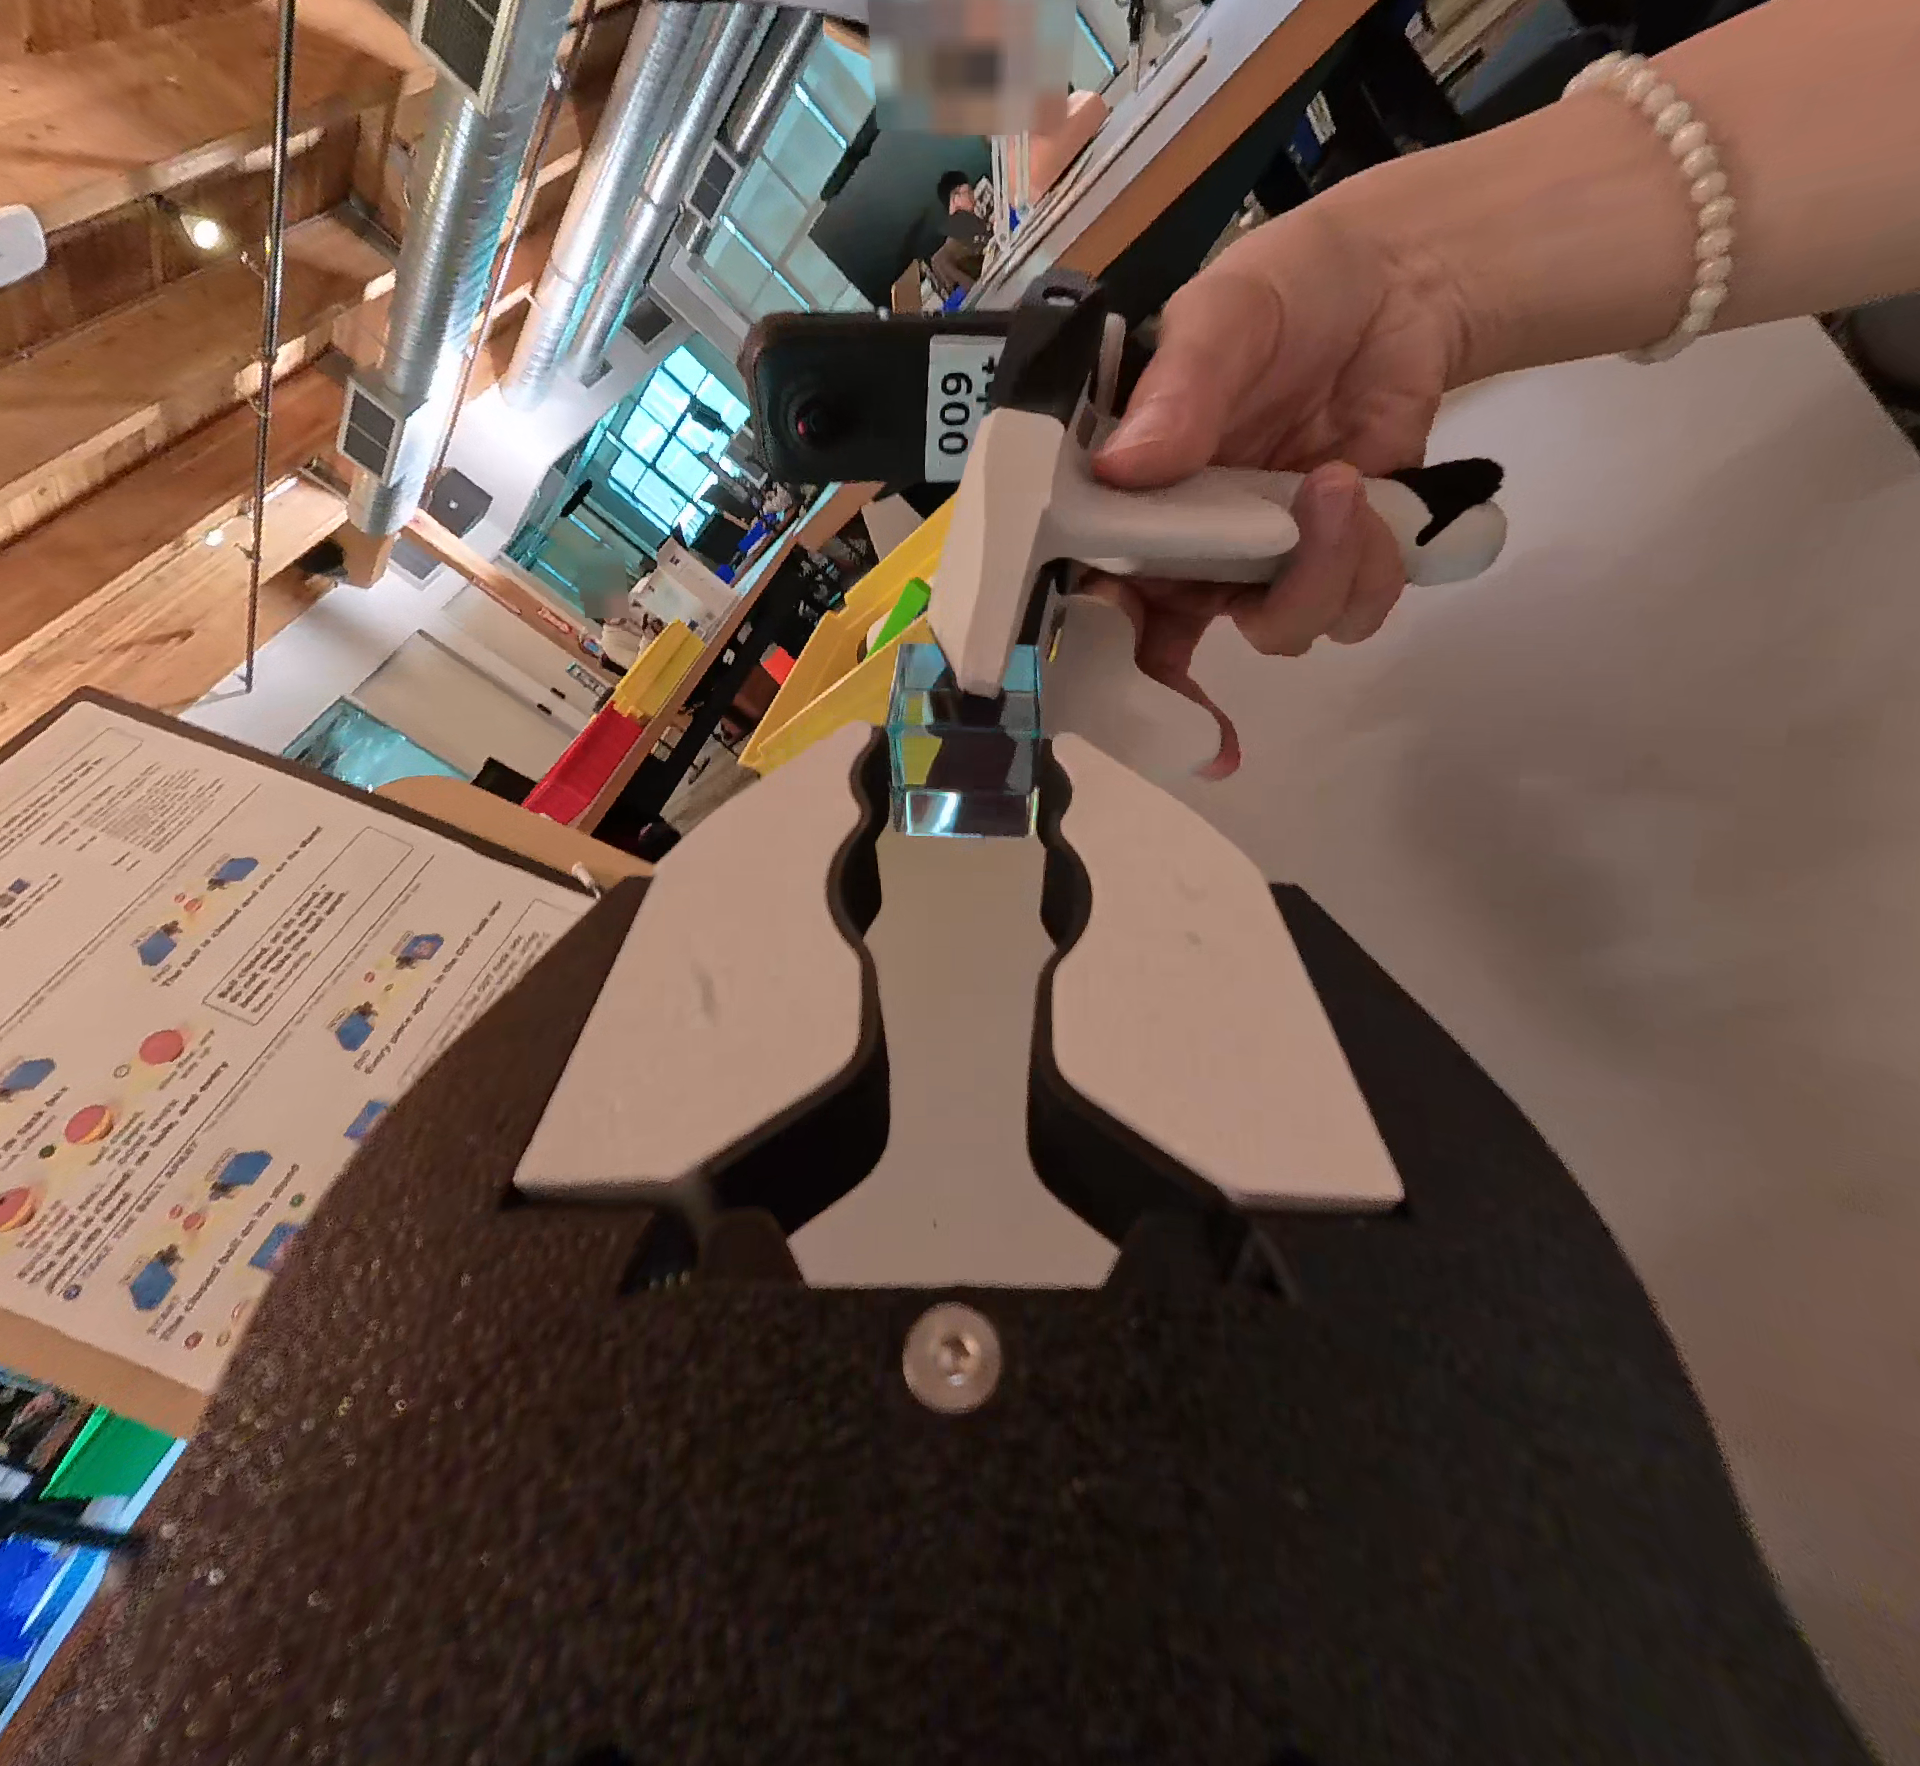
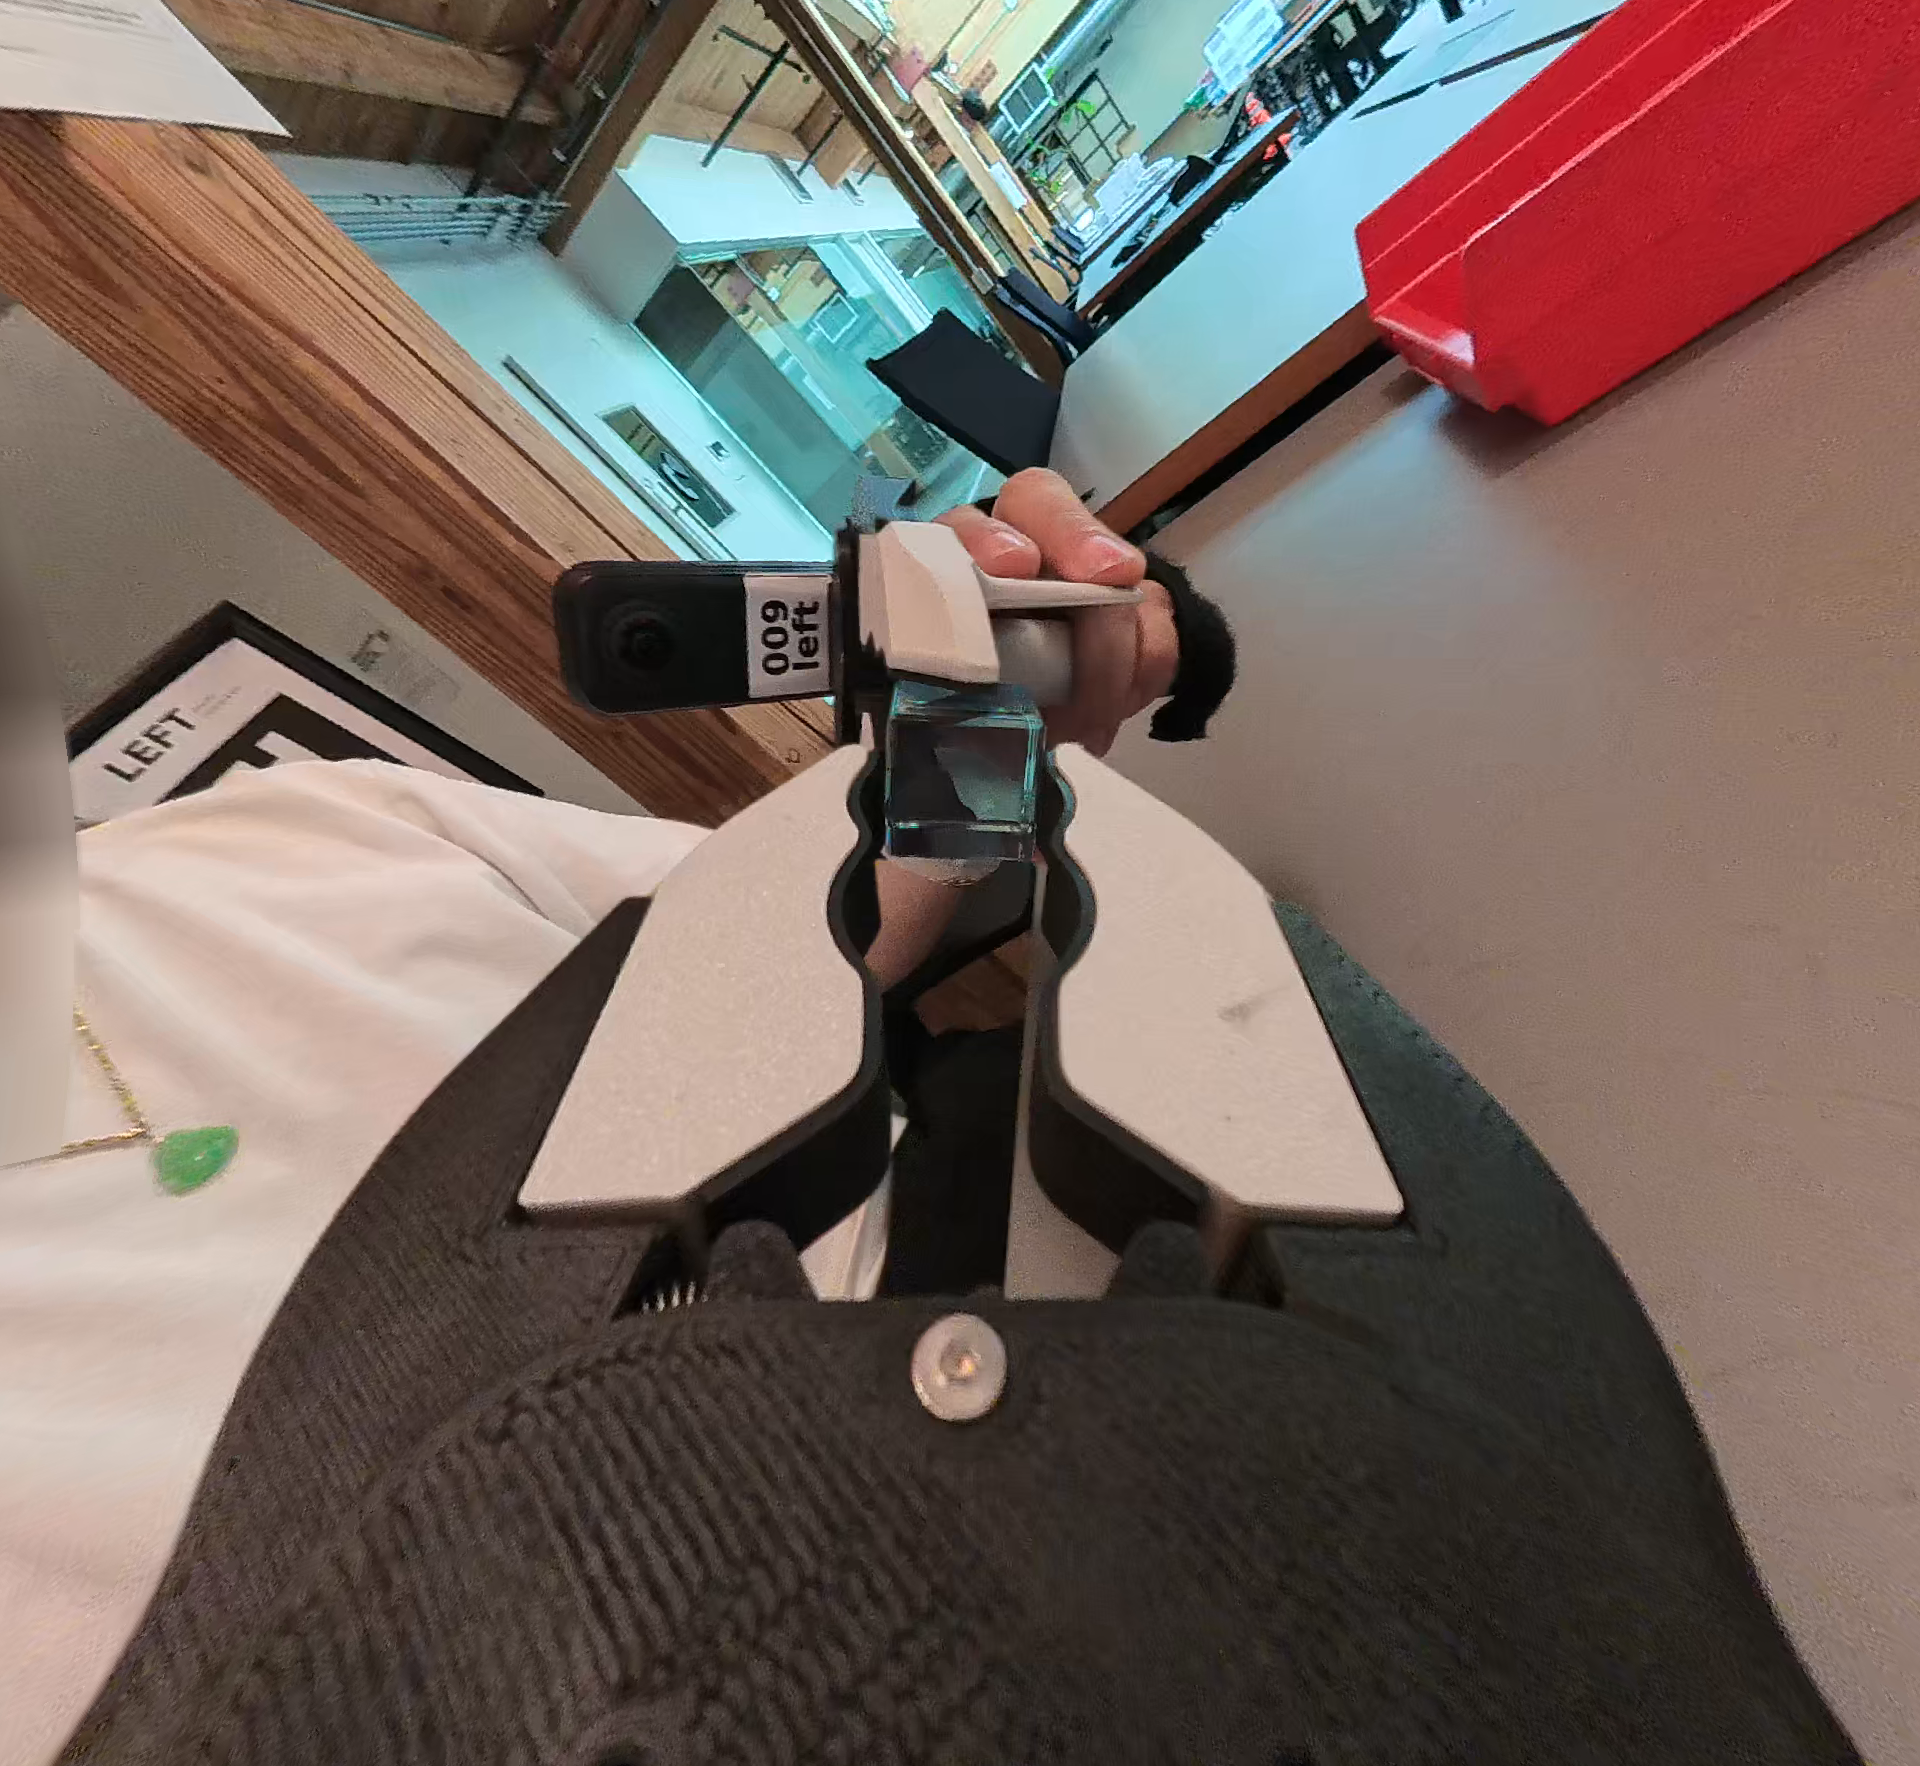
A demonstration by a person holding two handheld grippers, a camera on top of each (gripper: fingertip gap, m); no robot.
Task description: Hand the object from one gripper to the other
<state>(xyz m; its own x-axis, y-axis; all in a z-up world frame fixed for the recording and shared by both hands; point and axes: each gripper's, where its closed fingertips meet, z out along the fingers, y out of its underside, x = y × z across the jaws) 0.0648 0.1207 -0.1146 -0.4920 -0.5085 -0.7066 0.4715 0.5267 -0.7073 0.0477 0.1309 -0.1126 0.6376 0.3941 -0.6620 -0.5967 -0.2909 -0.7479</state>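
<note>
Gripping one clear glass cube (image 1: pixel 964 760) from opposing sides: left gripper (image 1: pixel 961 781) fingers and right gripper (image 2: pixel 961 802) fingers both closed on it, above grey counter (image 1: pixel 1558 885).

Left tool (image 1: pixel 964 786) at frame centre, both fingers closed on the side faces of a clear glass cube (image 1: pixel 966 760) at the tips; cube held clear of the pale counter (image 1: pixel 1558 885); right tool (image 1: pixel 982 677) ahead of the left tool, one pale finger tip touching the cube's upper face, second finger hidden, grip state indeterminate; a hand (image 1: pixel 1309 428) with a pearl bracelet (image 1: pixel 1683 199) holds its handle, to the right of the left tool; printed instruction sheet (image 1: pixel 208 1041) to the left; yellow bin (image 1: pixel 862 656) beyond the cube.
</note>
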